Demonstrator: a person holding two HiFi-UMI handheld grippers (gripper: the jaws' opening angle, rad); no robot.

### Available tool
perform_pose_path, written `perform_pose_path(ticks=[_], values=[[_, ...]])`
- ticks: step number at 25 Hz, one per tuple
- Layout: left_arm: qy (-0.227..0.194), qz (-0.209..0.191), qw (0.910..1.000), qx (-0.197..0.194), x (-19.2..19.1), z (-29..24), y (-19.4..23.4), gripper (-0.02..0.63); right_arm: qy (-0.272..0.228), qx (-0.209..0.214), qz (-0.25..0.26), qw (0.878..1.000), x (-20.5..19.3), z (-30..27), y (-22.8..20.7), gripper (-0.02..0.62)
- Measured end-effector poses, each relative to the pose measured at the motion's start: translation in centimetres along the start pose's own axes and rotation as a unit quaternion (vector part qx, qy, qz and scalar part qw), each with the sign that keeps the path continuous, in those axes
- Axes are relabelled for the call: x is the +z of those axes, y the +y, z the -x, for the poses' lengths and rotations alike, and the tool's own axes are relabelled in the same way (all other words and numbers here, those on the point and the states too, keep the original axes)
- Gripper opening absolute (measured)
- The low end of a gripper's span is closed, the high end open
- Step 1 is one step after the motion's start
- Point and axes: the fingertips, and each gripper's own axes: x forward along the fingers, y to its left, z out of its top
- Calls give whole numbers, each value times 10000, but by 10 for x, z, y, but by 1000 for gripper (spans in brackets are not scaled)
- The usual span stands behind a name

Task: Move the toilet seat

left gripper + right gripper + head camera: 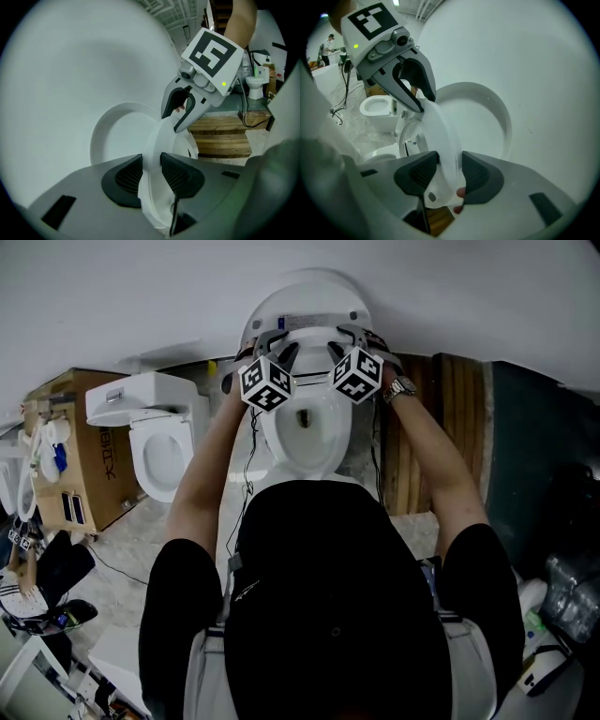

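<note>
My left gripper (pixel 151 171) is clamped on the seat (pixel 157 140) at its left rim, and my right gripper (pixel 449 171) is clamped on the right rim. The seat stands near upright, lid (pixel 487 112) just behind, bowl (pixel 305 427) below. It should swing down toward me, both hands equally placed.

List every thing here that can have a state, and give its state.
toilet seat: lifted off the bowl, tilted.
toilet lid: raised behind the seat.
left gripper: shut on the toilet seat.
right gripper: shut on the toilet seat.
second toilet: bowl uncovered.
</note>
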Motion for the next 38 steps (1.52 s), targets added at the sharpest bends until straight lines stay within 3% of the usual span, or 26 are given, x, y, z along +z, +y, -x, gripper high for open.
perform_pose_path(ticks=[18,22,38], values=[[1,267,9996,110,-2,-25,32,130,44,-19,-240,9997,7,-26,-30,163],[14,268,9996,101,-3,-28,36,130,3,203,-253,9995,8,-29,-32,163],[121,410,9990,101,-4,-46,56,129,9,459,160,9988,11,-44,-47,192]])
